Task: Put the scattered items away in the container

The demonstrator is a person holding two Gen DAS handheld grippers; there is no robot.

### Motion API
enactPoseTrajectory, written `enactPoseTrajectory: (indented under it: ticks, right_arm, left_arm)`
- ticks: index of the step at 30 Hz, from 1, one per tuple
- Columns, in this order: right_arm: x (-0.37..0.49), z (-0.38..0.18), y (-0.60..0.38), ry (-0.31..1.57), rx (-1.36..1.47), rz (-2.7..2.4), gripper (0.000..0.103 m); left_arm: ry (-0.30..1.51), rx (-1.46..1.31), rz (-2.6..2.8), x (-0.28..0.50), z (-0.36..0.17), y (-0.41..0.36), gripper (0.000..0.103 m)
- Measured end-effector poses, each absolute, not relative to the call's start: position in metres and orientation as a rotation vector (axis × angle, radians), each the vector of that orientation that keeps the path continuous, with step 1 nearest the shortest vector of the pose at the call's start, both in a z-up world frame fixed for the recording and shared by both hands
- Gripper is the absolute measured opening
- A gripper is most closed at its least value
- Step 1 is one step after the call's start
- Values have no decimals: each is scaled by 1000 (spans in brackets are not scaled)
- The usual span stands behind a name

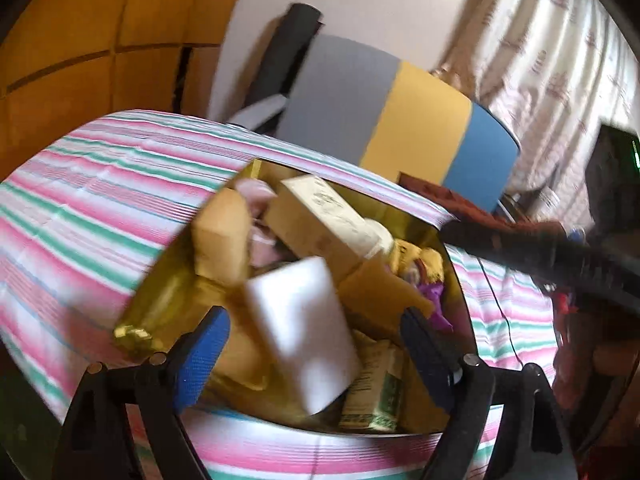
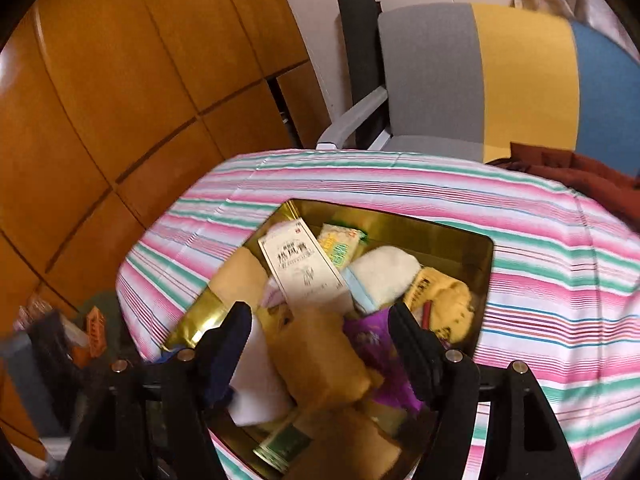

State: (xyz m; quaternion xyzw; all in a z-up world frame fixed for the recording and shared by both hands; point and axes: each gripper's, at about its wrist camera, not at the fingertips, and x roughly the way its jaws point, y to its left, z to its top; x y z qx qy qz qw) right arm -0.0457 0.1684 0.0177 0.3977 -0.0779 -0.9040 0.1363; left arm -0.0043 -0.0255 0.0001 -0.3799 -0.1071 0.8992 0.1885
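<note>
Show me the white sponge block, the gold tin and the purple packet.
white sponge block (image 1: 304,332), left wrist view, middle of its broad white face.
gold tin (image 2: 400,226), right wrist view, inside of its far wall.
purple packet (image 2: 370,340), right wrist view, its upper crinkled part.

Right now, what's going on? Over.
Left fingers open, white block loose between. Right fingers open above gold tin. Tin full. Nothing blocking.

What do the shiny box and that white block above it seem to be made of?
The container looks like metal, gold-coloured and glossy: its walls mirror the items inside. The white block looks like matte foam or sponge, plain with soft edges, though blur leaves that uncertain.
</note>
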Motion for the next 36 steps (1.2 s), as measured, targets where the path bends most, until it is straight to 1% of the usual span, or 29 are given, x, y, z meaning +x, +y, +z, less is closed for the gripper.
enactPoseTrajectory:
  ticks: [1, 2, 3, 5, 8, 10, 13, 14, 16, 17, 18, 19, 20, 22, 23, 30, 36]
  right_arm:
    - [-42, 17, 165, -182, 1157, -2629, 71]
    - [-39, 16, 165, -152, 1156, -2639, 68]
    - [-35, 14, 163, -101, 1154, -2651, 64]
    - [-32, 7, 159, -13, 1192, -2645, 44]
    - [-29, -4, 154, -9, 1232, -2587, 38]
    - [-30, -13, 148, 48, 1264, -2577, 35]
    - [-40, -27, 143, 141, 1298, -2614, 34]
    - [-42, -28, 144, 137, 1303, -2625, 34]
    - [-44, -26, 153, 48, 1305, -2633, 34]
    - [-43, -24, 156, 15, 1297, -2629, 36]
    - [-39, -19, 159, -19, 1279, -2627, 40]
    - [-34, -15, 160, -18, 1265, -2640, 58]
    - [-30, -11, 159, -10, 1254, -2656, 80]
    - [-19, 0, 160, -6, 1191, -2721, 98]
    - [-17, 6, 160, -7, 1177, -2732, 102]
    - [-9, 18, 150, 73, 1182, -2762, 103]
    - [-4, 19, 144, 44, 1178, -2750, 103]
  left_arm:
    - [-321, -1062, 2546, -1, 1, -33, 88]
    - [-330, -1053, 2559, 3, 1, -38, 86]
    - [-340, -1041, 2575, 8, 1, -43, 80]
    - [-365, -1051, 2595, 12, 1, -52, 77]
    - [-451, -1086, 2580, 14, -2, -61, 77]
    - [-495, -1089, 2582, 17, 0, -64, 77]
    - [-472, -1083, 2599, 20, 9, -59, 77]
    - [-455, -1079, 2604, 21, 12, -56, 77]
    - [-400, -1072, 2632, 25, 20, -51, 77]
    - [-372, -1071, 2655, 27, 23, -49, 78]
    - [-323, -1078, 2685, 29, 26, -45, 78]
    - [-285, -1085, 2703, 29, 27, -42, 78]
    - [-242, -1095, 2720, 31, 29, -38, 78]
    - [-193, -1117, 2731, 31, 30, -32, 78]
    - [-183, -1116, 2733, 31, 31, -30, 78]
    - [-162, -1117, 2780, 43, 33, -27, 78]
    - [-163, -1166, 2868, 46, 35, -35, 77]
